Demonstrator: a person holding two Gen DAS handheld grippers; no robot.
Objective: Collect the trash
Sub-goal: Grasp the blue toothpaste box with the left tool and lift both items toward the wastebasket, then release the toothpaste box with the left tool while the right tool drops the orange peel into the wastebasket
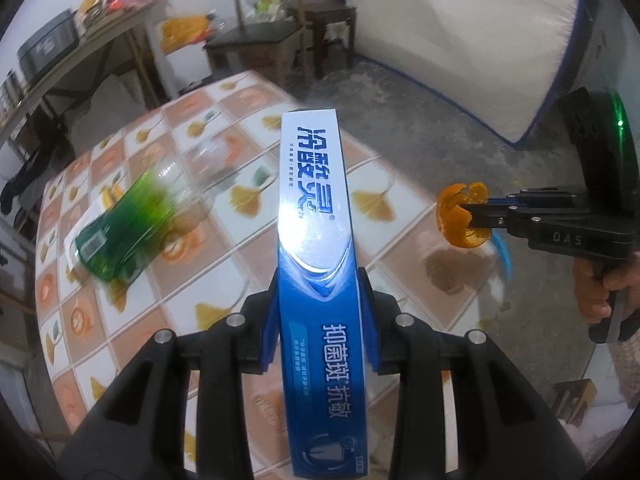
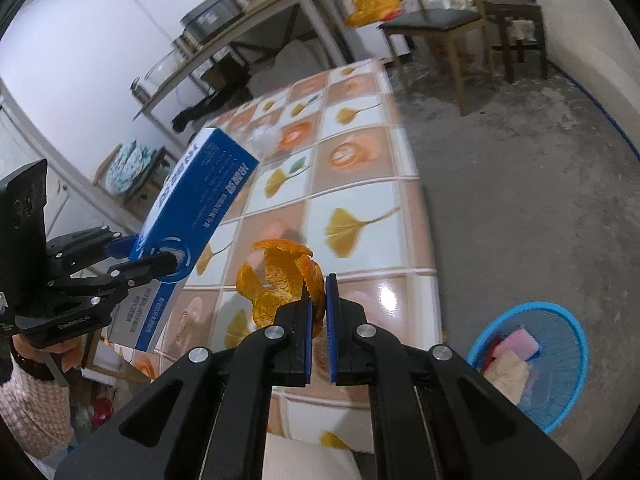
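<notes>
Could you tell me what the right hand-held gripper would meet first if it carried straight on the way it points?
Probably the tiled table: the right hand-held gripper, shut on the orange peel, points down at it; depth is unclear.

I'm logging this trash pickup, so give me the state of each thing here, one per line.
Left gripper: shut on the toothpaste box.
Toothpaste box: held near one end, lifted off the table.
Right gripper: shut on the orange peel.
Orange peel: pinched at its edge, held in the air.
Green plastic bottle: lying on its side on the table, blurred.
Blue basket: upright on the floor, some trash inside.
Tiled table: standing beside the basket.
</notes>
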